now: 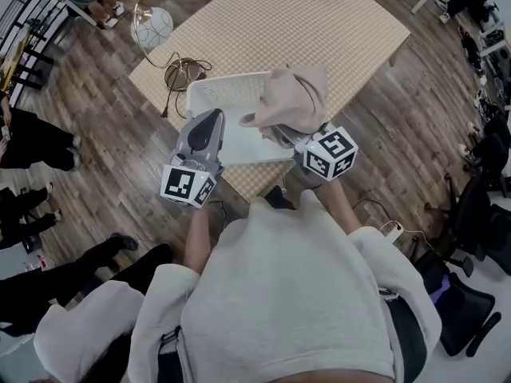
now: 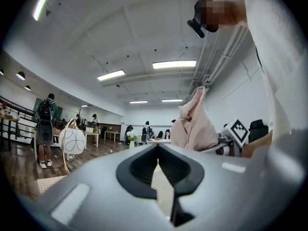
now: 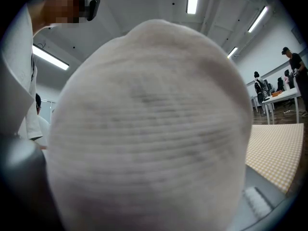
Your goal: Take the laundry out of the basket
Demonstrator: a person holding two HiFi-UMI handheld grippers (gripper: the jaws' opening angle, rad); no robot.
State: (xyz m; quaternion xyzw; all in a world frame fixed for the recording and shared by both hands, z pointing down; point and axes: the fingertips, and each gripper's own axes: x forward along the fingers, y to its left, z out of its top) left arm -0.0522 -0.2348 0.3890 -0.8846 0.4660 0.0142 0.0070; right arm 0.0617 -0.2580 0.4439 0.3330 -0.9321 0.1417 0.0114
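Observation:
A beige garment (image 1: 291,98) hangs bunched above the right half of a white laundry basket (image 1: 209,86). My right gripper (image 1: 278,132) is shut on its lower part, and the jaws are buried in the cloth. In the right gripper view the garment (image 3: 149,129) fills nearly the whole picture. My left gripper (image 1: 214,116) hovers over the basket's near left corner, jaws together and nothing between them. From the left gripper (image 2: 156,148) view the lifted garment (image 2: 192,126) and the right gripper's marker cube (image 2: 237,131) show to the right.
The basket stands on a beige checkered mat (image 1: 319,30) over a wood floor. A white globe lamp (image 1: 153,26) and coiled cables (image 1: 182,74) lie at the mat's left edge. People stand at the left, office chairs (image 1: 471,302) at the right, and a power strip (image 1: 391,230) is near my right elbow.

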